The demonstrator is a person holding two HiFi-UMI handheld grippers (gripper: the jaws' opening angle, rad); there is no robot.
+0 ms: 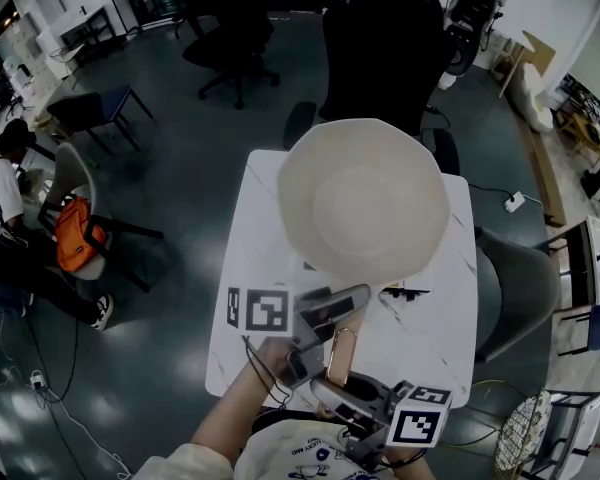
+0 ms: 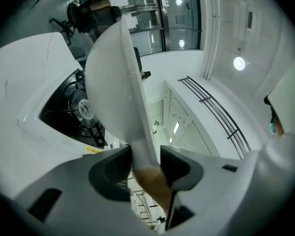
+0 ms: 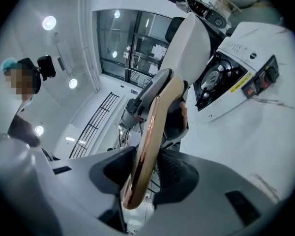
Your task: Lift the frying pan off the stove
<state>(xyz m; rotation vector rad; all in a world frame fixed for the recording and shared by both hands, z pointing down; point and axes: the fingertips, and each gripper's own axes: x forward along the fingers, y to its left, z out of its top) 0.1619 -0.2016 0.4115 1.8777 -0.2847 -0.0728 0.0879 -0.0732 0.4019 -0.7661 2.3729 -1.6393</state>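
Note:
A white frying pan (image 1: 365, 203) hangs above the white table (image 1: 450, 313) and covers most of the stove below it. Its tan, copper-edged handle (image 1: 341, 353) runs back toward me. My left gripper (image 1: 323, 318) is shut on the handle close to the pan, and my right gripper (image 1: 346, 388) is shut on the handle's end. In the left gripper view the pan (image 2: 113, 77) stands on edge above the jaws (image 2: 145, 163), clear of the black burner of the stove (image 2: 71, 107). The right gripper view shows the handle (image 3: 148, 146) between the jaws (image 3: 145, 173), with the stove (image 3: 226, 75) beyond.
A black office chair (image 1: 380, 48) stands behind the table and a grey chair (image 1: 515, 288) at its right. A person (image 1: 5, 203) sits at far left beside a chair with an orange bag (image 1: 75, 233). Cables lie on the floor.

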